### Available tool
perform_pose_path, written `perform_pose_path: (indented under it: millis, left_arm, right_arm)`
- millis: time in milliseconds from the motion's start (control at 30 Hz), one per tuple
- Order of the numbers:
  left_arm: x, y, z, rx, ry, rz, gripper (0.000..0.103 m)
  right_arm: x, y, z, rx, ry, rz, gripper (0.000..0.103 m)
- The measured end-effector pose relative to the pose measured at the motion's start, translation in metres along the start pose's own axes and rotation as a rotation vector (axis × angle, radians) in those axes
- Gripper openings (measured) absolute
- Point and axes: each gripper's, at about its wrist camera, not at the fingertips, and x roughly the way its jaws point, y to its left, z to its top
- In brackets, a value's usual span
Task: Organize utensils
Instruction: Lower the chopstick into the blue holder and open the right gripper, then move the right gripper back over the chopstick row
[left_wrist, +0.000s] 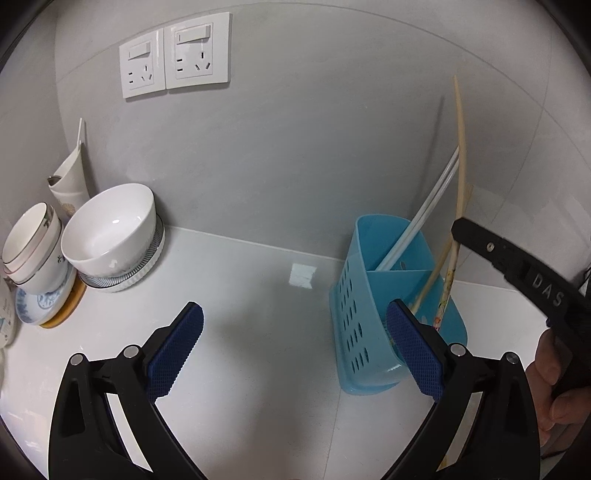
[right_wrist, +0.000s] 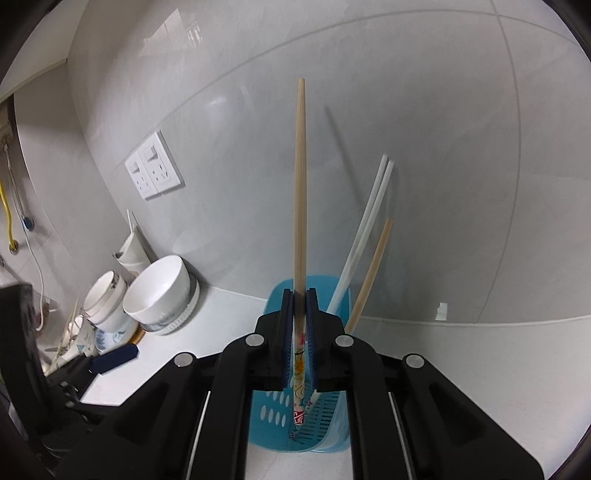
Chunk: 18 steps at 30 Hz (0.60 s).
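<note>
Right claw (right_wrist: 300, 295) clenched on wooden chopstick (right_wrist: 300, 184) – lower end hidden in blue holder (right_wrist: 275, 417); left claw (left_wrist: 295, 347) released, empty.

My left gripper (left_wrist: 295, 347) hangs spread above the counter (left_wrist: 240, 295), the utensil holder (left_wrist: 369, 314) at its right finger. Bowls (left_wrist: 110, 229) stand far left by the wall. My right gripper (right_wrist: 300, 332) clamps a chopstick (right_wrist: 300, 184) upright over the holder; other chopsticks (right_wrist: 369, 221) lean inside.
</note>
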Motion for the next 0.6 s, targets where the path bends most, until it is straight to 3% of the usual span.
perform_pose_path:
  millis: [167,200,233,367,433,600]
  left_arm:
    - [0.002,0.001,-0.001,-0.003,0.000,0.004,0.097]
    - [0.001,0.001,-0.001,-0.003,-0.004,0.006,0.097]
    - [0.001,0.002,-0.001,-0.004,-0.009,0.006,0.097]
    - [-0.002,0.000,0.000,0.002,-0.020,0.002,0.097]
    - [-0.006,-0.003,0.000,0.005,-0.025,-0.005,0.097]
    - [-0.018,-0.013,-0.001,0.011,-0.022,-0.034,0.097]
  right_arm:
    - [0.002,0.007,-0.003,-0.043,0.023,-0.028,0.011]
    - [0.001,0.008,-0.003,-0.050,0.025,-0.031,0.015]
    - [-0.001,0.009,-0.003,-0.059,0.025,-0.040,0.028]
    - [-0.017,0.009,-0.002,-0.078,0.014,-0.067,0.047]
    - [-0.026,0.009,-0.001,-0.086,0.006,-0.083,0.062]
    - [-0.055,0.004,-0.004,-0.084,-0.009,-0.133,0.083]
